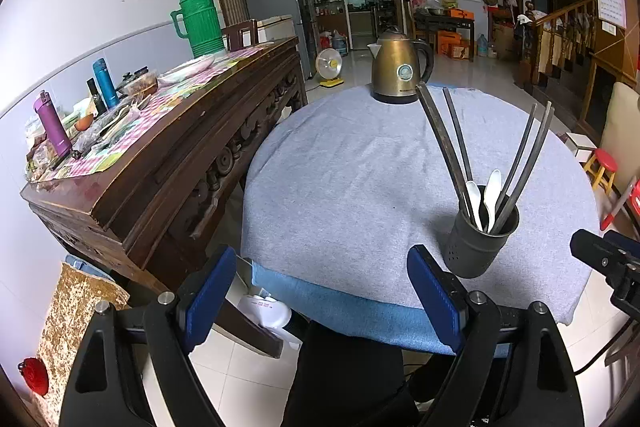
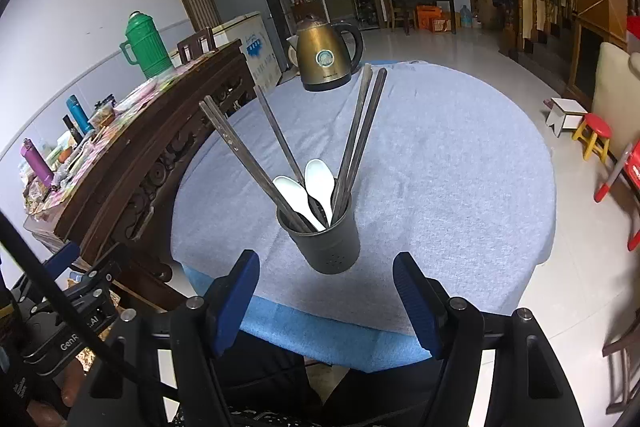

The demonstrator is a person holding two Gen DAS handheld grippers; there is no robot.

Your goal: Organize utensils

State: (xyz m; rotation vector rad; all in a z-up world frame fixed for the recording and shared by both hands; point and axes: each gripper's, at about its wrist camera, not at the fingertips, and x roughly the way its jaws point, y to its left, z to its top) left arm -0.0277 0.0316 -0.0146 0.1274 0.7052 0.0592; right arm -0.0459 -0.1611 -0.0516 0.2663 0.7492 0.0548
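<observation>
Meanwhile, left gripper (image 1: 334,303) jaws wide apart and empty, right gripper (image 2: 326,301) likewise gaping, holding nothing, dark utensil holder (image 2: 325,241) at frame centre containing chopsticks (image 2: 360,135) and two white spoons (image 2: 308,193), upright on grey tablecloth (image 2: 440,167).

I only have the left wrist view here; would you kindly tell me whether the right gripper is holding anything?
Observer: No, the right gripper has its fingers apart, with nothing between them.
Operator: Thank you. Where does the utensil holder stand relative to it?
Observer: The utensil holder stands on the table straight ahead of it, roughly centred between the two fingers and just beyond their tips, untouched.
</observation>
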